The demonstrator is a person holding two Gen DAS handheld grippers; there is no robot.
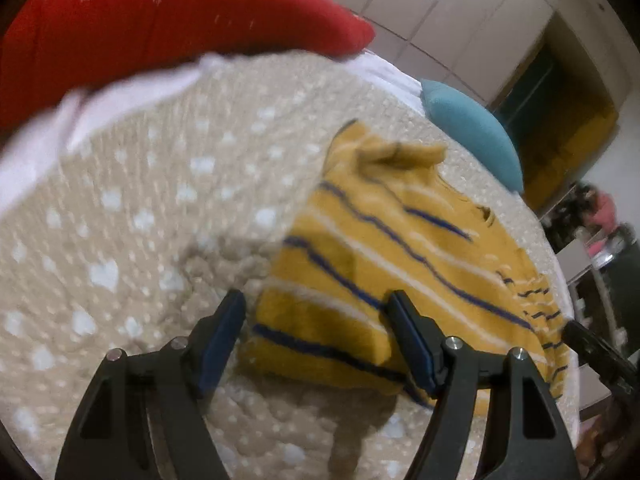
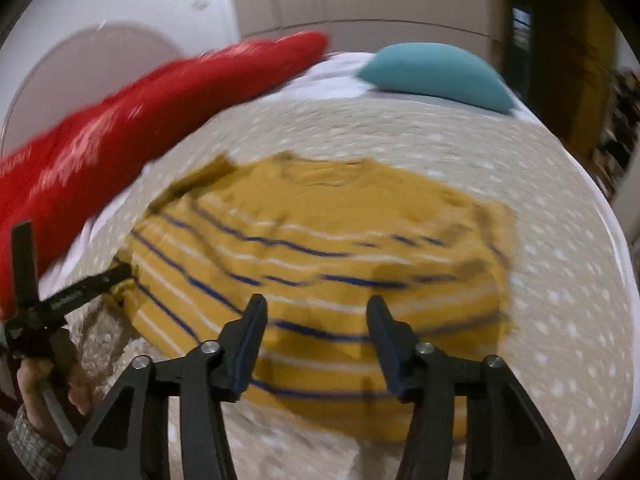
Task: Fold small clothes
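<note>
Beige bedspread [image 1: 140, 208]: white-dotted cover that fills both views and carries every other item.
Red cushion [image 1: 160, 12]: lies at the far edge of the cover; the left wrist view shows it large and close, the right wrist view shows it at the left.
Yellow striped garment [image 2: 320, 264]: lies on the bedspread. The right wrist view shows its whole outline, blurred; the left wrist view shows only its near corner and a raised fold.
Teal pillow [image 2: 432, 72]: at the far edge of the bed, well apart from the garment.
Left gripper [image 1: 316, 336]: fingers spread, pads clear of the cloth, with a garment corner lying between and under them. The right wrist view alone shows one fingertip at the garment's left edge.
Right gripper [image 2: 316, 344]: fingers spread above the garment's near edge, nothing pinched.
Hand [image 2: 44, 392]: visible only in the right wrist view, holding the left gripper's handle.
</note>
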